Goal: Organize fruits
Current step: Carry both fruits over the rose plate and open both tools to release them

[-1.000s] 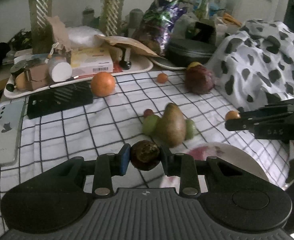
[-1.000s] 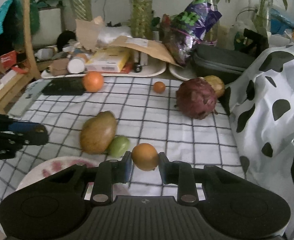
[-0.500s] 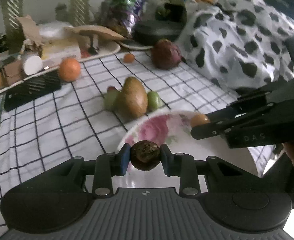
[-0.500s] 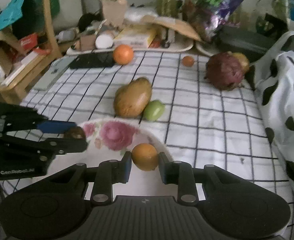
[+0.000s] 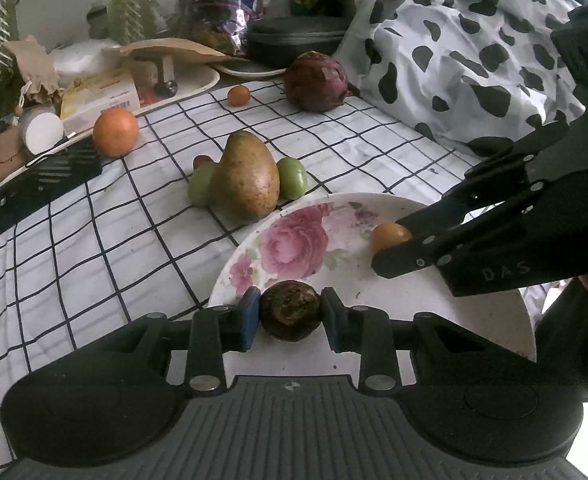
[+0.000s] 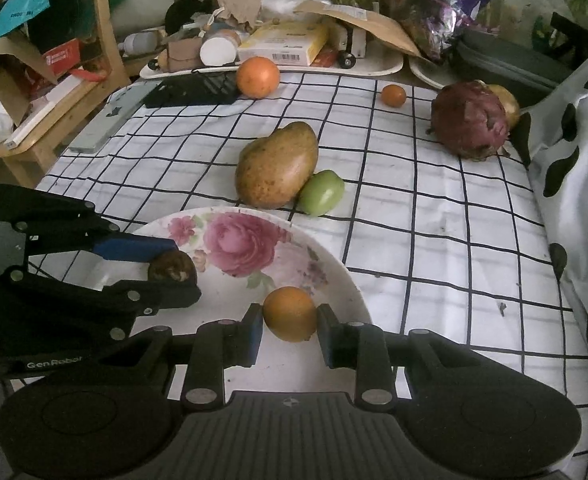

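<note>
Left gripper clamped on small dark brown wrinkled fruit; right gripper clamped on small round orange fruit. Both low over white rose-patterned plate. Likely light, firm-skinned, prone to rolling; best held across the widest middle.

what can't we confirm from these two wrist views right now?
- Whether the dark fruit or the small orange fruit touches the floral plate: the contact is hidden under each fruit.
- Yellow fruit: mostly hidden behind the dark red fruit, right wrist view.
- Small red fruit: mostly hidden behind the green fruit, left wrist view.
- Plate's near rim: covered by both gripper bodies.
</note>
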